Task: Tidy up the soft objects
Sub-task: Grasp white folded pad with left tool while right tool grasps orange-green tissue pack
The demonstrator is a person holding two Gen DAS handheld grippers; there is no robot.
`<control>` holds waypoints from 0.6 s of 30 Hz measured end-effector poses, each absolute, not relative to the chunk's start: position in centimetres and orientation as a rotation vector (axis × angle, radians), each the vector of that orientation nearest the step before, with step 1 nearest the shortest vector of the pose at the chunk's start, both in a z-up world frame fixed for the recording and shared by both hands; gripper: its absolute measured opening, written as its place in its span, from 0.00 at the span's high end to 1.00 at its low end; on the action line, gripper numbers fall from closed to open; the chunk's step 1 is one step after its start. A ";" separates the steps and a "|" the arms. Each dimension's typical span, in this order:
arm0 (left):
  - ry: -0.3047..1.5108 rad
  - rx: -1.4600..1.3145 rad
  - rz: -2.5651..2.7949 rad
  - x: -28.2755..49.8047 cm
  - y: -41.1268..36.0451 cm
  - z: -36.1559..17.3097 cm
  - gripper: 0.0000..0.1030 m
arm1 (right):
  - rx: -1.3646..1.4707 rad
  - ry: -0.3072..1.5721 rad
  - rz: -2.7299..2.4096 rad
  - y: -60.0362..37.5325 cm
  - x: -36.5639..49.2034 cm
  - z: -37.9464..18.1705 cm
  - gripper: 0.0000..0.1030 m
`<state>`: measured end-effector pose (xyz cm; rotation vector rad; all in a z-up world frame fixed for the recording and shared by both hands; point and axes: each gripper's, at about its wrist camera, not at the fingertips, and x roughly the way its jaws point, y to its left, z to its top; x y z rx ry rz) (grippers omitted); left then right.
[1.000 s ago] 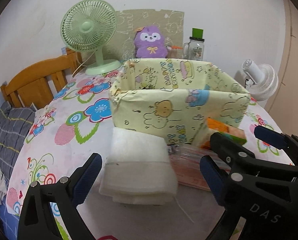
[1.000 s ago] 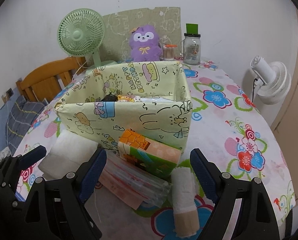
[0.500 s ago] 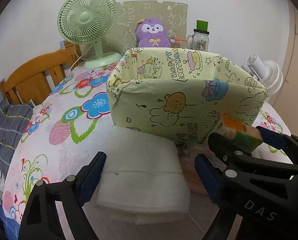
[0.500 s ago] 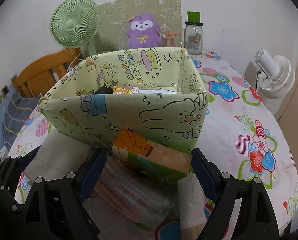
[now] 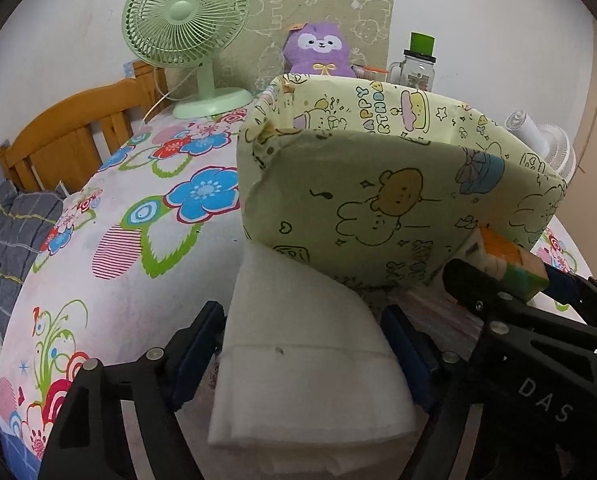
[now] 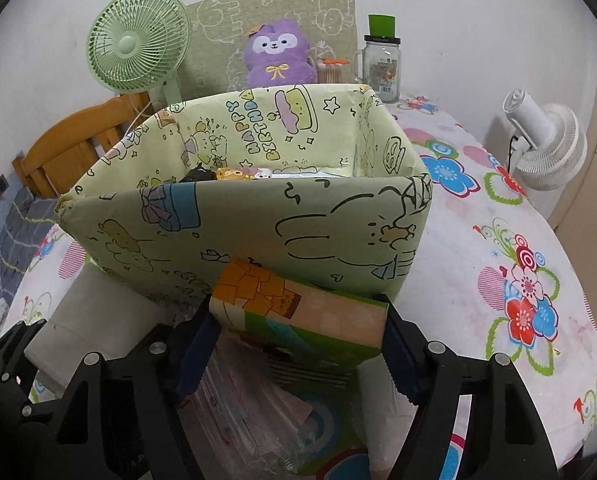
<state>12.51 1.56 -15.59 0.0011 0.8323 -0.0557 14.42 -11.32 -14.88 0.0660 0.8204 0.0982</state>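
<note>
A floral tablecloth [image 5: 146, 248] covers the table. At the near left, the left gripper [image 5: 304, 350] straddles a folded white pad stack [image 5: 306, 364], its blue pads touching both sides of it. The stack lies against the near wall of a yellow cartoon-print fabric bin [image 6: 258, 220]. To the right, the right gripper [image 6: 298, 334] pinches a colourful tissue pack [image 6: 298, 316], just in front of the bin, above a clear plastic packet [image 6: 250, 408].
</note>
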 end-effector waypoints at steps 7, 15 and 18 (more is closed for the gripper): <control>0.818 -0.002 -0.062 12.3 1.7 -15.3 0.30 | 0.068 0.817 0.089 -11.3 14.3 -14.7 0.27; 0.793 -0.022 -0.061 11.8 2.0 -14.4 0.39 | 0.067 0.785 0.080 -11.4 13.7 -13.8 0.28; 0.782 -0.022 -0.059 11.6 2.0 -14.0 0.42 | 0.070 0.773 0.075 -11.6 13.4 -13.4 0.28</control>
